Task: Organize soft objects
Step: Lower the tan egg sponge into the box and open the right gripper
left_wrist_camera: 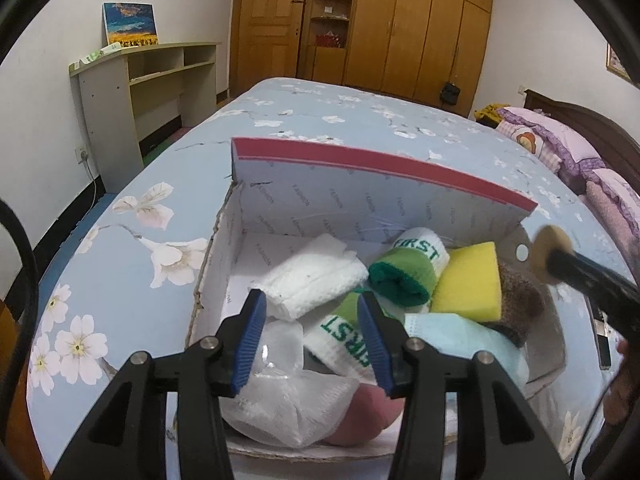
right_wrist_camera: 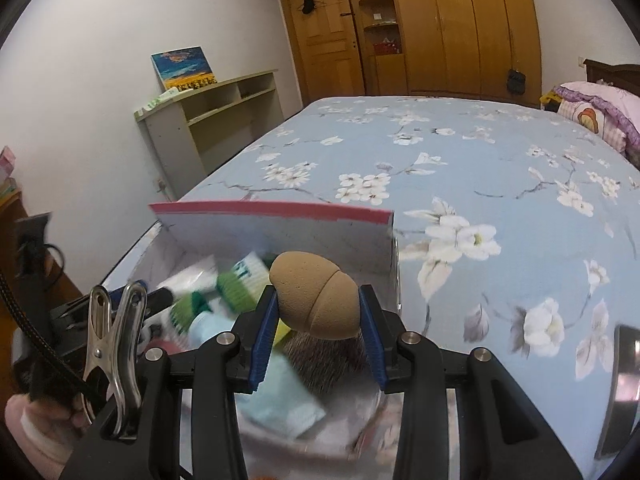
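An open cardboard box (left_wrist_camera: 320,200) with a red-edged lid stands on the bed and holds soft things: a white cloth (left_wrist_camera: 316,280), two green-and-white rolled socks (left_wrist_camera: 408,272), a yellow sponge (left_wrist_camera: 468,284), a brown bristly item (left_wrist_camera: 520,304), a light blue cloth (left_wrist_camera: 460,336) and a pink item (left_wrist_camera: 360,416). My left gripper (left_wrist_camera: 312,340) is open and empty, low over the box. My right gripper (right_wrist_camera: 318,320) is shut on a tan egg-shaped makeup sponge (right_wrist_camera: 314,296) above the box (right_wrist_camera: 280,232); the sponge also shows in the left wrist view (left_wrist_camera: 546,250).
The box sits at the near edge of a bed with a blue floral cover (right_wrist_camera: 480,180). Pink pillows (left_wrist_camera: 560,148) lie at the right. A beige shelf unit (left_wrist_camera: 152,92) stands by the left wall. Wooden wardrobes (right_wrist_camera: 460,28) line the far wall.
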A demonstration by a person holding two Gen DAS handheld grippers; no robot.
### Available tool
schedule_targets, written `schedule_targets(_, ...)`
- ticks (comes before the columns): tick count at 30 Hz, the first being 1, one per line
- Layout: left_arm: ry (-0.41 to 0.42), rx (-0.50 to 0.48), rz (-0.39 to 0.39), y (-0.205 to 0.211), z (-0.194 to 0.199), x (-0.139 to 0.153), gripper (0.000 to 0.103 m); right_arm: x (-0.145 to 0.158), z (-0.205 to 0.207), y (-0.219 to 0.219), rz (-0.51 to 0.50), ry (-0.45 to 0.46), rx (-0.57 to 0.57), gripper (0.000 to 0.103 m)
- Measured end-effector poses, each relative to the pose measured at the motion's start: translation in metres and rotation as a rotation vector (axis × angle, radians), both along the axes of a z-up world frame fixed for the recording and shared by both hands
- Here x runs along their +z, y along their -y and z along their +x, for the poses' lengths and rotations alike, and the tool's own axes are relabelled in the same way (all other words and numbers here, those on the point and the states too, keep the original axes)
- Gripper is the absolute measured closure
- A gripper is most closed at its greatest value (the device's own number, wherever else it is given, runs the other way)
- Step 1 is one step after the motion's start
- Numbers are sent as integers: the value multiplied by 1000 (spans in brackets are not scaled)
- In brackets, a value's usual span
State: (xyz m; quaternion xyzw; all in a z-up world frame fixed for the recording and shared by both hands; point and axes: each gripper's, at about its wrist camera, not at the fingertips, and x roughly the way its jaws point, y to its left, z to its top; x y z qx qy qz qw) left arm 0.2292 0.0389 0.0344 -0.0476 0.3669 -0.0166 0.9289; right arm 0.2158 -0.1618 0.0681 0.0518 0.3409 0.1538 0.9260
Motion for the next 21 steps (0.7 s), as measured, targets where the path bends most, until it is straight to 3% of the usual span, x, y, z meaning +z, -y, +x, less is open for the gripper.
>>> schedule_targets(9,-3,-24,-12,4,-7,1,53,-13,29,1,-6,-17,-38,60)
schedule_targets(21,-11,-24,-8,7,-10,0,53,-26,35,3,-5,-44,-53,53)
